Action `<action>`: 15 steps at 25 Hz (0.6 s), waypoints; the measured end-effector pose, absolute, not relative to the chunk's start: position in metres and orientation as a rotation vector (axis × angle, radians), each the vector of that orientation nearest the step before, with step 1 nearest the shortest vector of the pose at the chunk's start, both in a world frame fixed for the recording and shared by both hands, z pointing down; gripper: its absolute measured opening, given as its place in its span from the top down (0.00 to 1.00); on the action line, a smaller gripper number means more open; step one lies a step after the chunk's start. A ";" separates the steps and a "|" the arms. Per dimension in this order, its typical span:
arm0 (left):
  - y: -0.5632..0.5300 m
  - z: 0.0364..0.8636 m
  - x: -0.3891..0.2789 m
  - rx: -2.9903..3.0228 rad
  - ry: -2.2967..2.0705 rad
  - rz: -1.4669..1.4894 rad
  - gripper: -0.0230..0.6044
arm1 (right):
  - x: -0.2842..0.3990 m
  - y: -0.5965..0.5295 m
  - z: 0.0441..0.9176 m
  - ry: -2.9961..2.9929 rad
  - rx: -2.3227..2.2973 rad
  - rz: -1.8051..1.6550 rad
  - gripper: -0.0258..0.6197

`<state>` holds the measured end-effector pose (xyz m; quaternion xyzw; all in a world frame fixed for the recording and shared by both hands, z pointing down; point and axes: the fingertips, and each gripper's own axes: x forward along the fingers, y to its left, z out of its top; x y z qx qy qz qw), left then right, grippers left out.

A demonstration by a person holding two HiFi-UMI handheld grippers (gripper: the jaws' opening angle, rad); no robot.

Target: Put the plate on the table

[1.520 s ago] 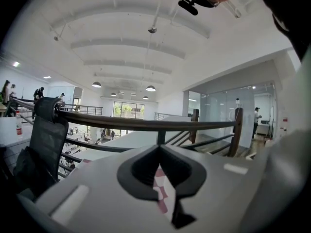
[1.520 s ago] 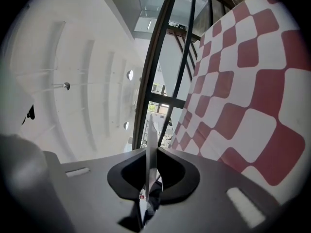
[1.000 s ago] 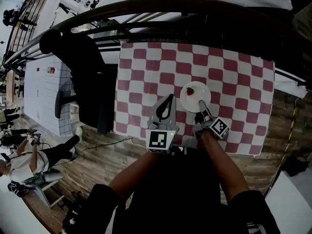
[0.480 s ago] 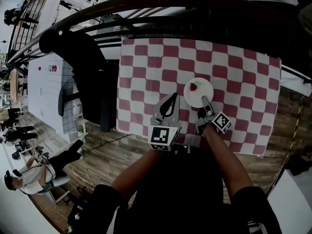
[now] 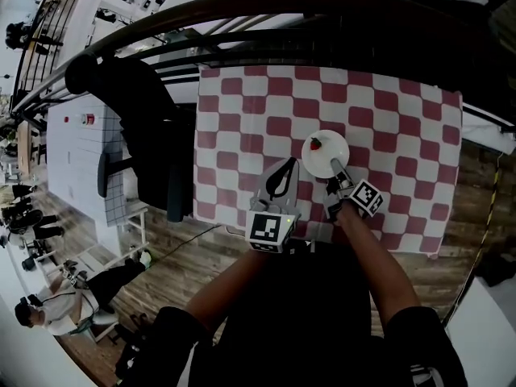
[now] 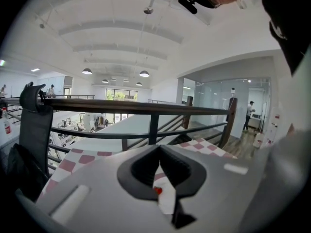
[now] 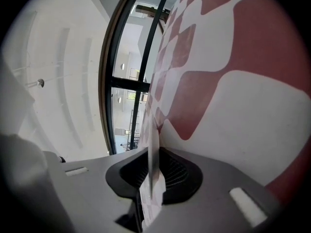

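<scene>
A white plate (image 5: 325, 153) with a red strawberry (image 5: 315, 144) on it lies on the red-and-white checked table (image 5: 387, 119). My right gripper (image 5: 337, 170) is at the plate's near rim. In the right gripper view the thin rim (image 7: 153, 149) runs between the two pads of the right gripper (image 7: 153, 181), right against the checked cloth (image 7: 243, 106). The jaws are opening. My left gripper (image 5: 284, 161) hovers just left of the plate with its tips together and nothing held. Through the left gripper (image 6: 159, 149) I see the strawberry (image 6: 157, 191) and plate (image 6: 167, 198).
A dark railing (image 5: 242, 6) curves past the table's far side. A black chair with dark cloth on it (image 5: 137, 111) stands at the table's left edge, and a white cabinet (image 5: 81, 151) beyond it. People are on the lower floor at the far left.
The plate and right gripper have shifted slightly right and away from me on the cloth. The left gripper has hardly moved.
</scene>
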<state>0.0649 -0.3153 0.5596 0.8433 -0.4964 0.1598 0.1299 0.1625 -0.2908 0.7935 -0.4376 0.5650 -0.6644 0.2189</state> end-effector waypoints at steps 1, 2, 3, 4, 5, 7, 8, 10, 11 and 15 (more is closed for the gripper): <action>-0.314 0.558 0.067 2.458 -1.430 0.459 0.95 | 0.163 -0.290 0.793 1.565 -1.213 -1.848 0.85; -0.312 0.558 0.068 2.460 -1.423 0.453 0.95 | 0.163 -0.290 0.792 1.568 -1.223 -1.858 0.80; -0.311 0.557 0.068 2.458 -1.420 0.448 0.95 | 0.165 -0.290 0.792 1.570 -1.248 -1.867 0.76; -0.310 0.557 0.068 2.456 -1.421 0.445 0.95 | 0.168 -0.289 0.792 1.572 -1.289 -1.874 0.74; -0.309 0.556 0.067 2.451 -1.423 0.442 0.95 | 0.171 -0.287 0.792 1.575 -1.343 -1.877 0.71; -0.306 0.554 0.063 2.442 -1.428 0.437 0.95 | 0.181 -0.283 0.791 1.600 -1.464 -1.871 0.63; -0.304 0.552 0.061 2.440 -1.432 0.435 0.95 | 0.185 -0.281 0.790 1.628 -1.517 -1.863 0.62; -0.298 0.550 0.054 2.441 -1.443 0.428 0.95 | 0.188 -0.275 0.789 1.719 -1.586 -1.853 0.56; -0.294 0.549 0.050 2.441 -1.451 0.425 0.95 | 0.186 -0.272 0.789 1.774 -1.603 -1.855 0.55; -0.281 0.550 0.034 2.425 -1.473 0.408 0.95 | 0.181 -0.270 0.793 1.828 -1.600 -1.892 0.57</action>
